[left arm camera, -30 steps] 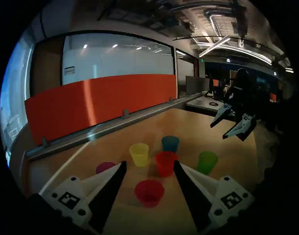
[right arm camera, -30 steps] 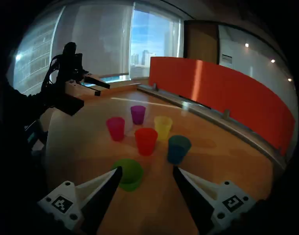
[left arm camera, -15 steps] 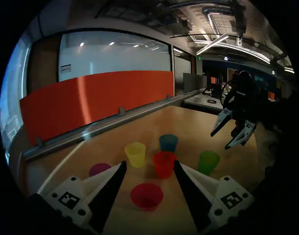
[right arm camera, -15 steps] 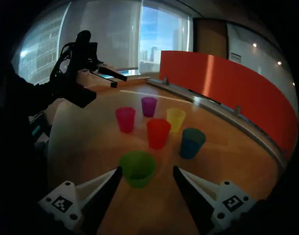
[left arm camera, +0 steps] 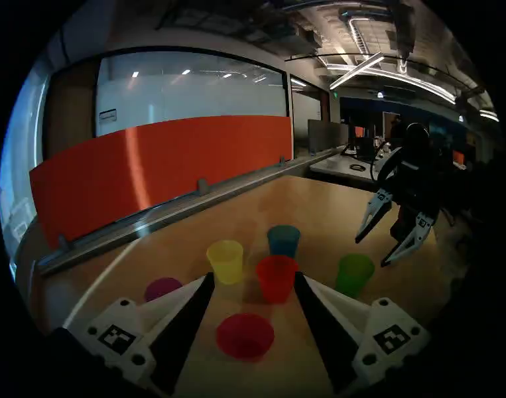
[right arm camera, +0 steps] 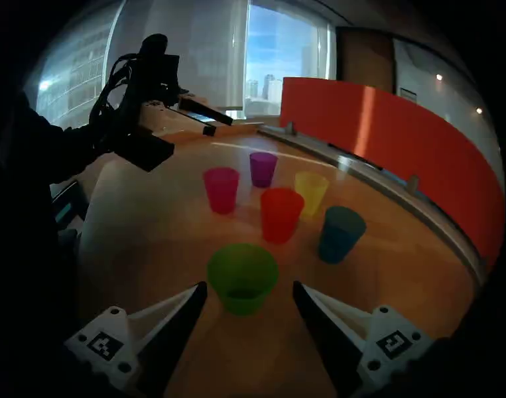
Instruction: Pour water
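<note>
R gripper (right arm camera: 247, 286) has been brought nearer the green cup (right arm camera: 243, 272), L gripper (left arm camera: 253, 276) nearer the pink cup (left arm camera: 245, 337); both jaws spread, nothing gripped, so pick-up prob. next.

The green cup (right arm camera: 243, 277), red cup (right arm camera: 281, 213) and yellow cup (right arm camera: 311, 192) are smooth translucent plastic. The table (right arm camera: 153, 225) is wood-grain, smooth, softly sheened; along its far edge, a smooth orange panel (right arm camera: 385, 142)

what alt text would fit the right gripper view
A green cup stands on a wooden table just ahead of the right gripper's open fingers. Five more coloured cups cluster behind it, and the left gripper hovers at upper left.
</note>
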